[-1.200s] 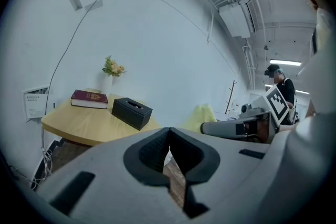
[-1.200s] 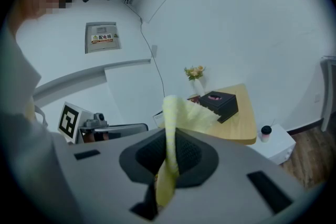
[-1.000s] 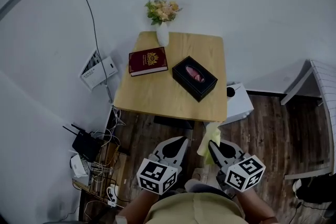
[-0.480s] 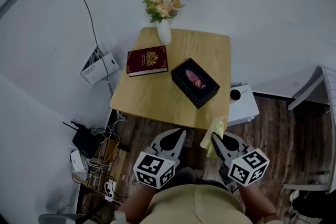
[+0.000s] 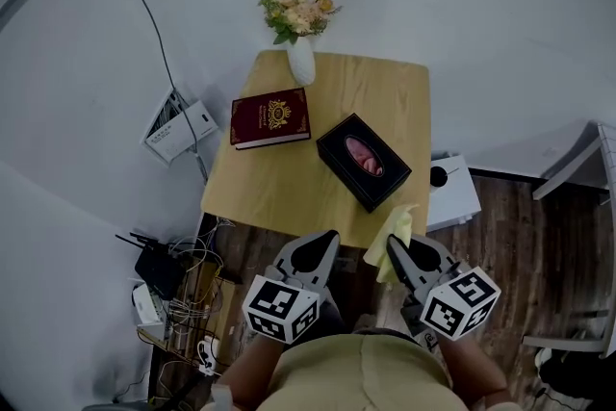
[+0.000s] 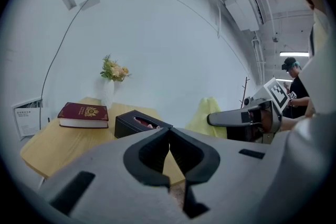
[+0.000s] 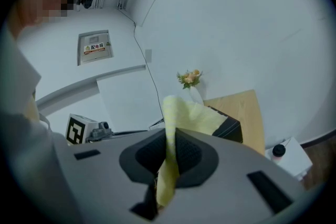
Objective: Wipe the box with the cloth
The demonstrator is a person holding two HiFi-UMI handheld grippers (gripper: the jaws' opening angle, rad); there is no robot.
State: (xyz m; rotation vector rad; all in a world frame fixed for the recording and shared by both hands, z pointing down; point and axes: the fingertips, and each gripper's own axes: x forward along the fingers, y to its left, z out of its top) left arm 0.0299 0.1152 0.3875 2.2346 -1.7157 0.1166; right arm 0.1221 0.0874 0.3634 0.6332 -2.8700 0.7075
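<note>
**Cloth clamped, box on table**

Head view: the black box [image 5: 363,161] lies on the wooden table [image 5: 279,188] beside 1 red book [image 5: 270,117].
Left gripper view: the left gripper [image 6: 168,135] has its jaws together, with nothing between them.
Right gripper view: the right gripper [image 7: 169,150] pinches the yellow cloth [image 7: 193,115], apart from the box.

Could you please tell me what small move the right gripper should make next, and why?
Probably advance the right gripper forward and down toward the black box. It is shut on the yellow cloth, which hangs near the front edge of the table, apart from the box. The left gripper is shut and empty.
</note>
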